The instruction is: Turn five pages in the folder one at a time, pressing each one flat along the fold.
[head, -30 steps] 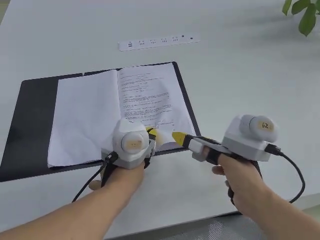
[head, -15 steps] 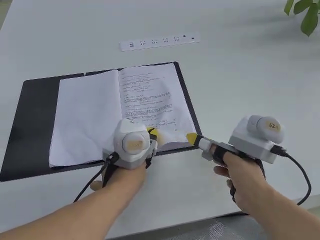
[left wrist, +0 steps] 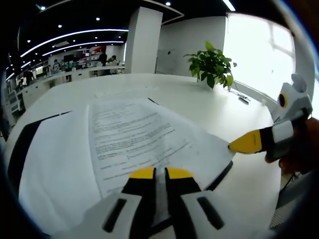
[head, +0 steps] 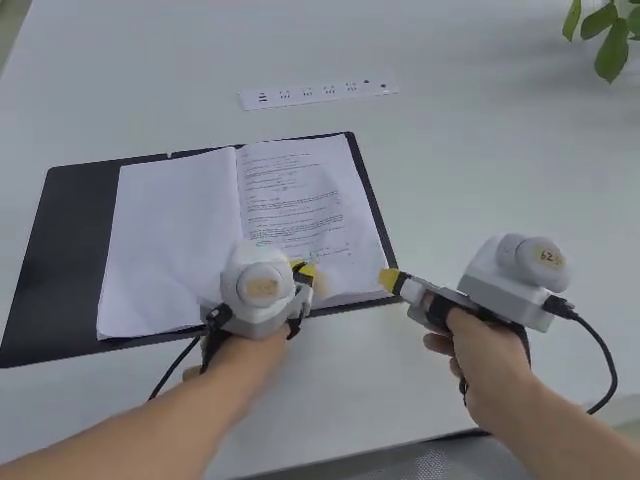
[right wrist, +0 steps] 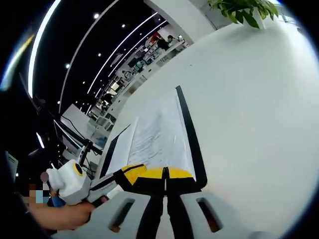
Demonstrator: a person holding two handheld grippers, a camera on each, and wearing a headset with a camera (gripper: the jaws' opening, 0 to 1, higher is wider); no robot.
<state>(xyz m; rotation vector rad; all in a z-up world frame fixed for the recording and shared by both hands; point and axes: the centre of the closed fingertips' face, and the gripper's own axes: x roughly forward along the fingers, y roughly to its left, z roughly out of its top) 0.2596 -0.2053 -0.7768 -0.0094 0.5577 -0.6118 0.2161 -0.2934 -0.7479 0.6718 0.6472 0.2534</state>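
A black folder [head: 70, 200] lies open on the white table, with a blank sheet [head: 170, 235] on its left side and a printed page [head: 300, 195] lying flat on its right. My left gripper [head: 303, 270] is shut and hovers low over the bottom of the printed page [left wrist: 134, 134], near the fold, its tips [left wrist: 160, 173] together. My right gripper [head: 390, 281] is shut on nothing, just off the folder's lower right corner [right wrist: 199, 174]. In the left gripper view the right gripper [left wrist: 247, 142] comes in beside the page's corner.
A white power strip [head: 318, 92] lies beyond the folder. A green plant [head: 605, 35] stands at the far right corner. Cables trail from both grippers toward the table's near edge [head: 330, 440]. Bare table stretches to the right of the folder.
My right gripper has drawn back to the right, off the printed page's lower right corner. The left gripper has stayed nearly in place over the page bottom.
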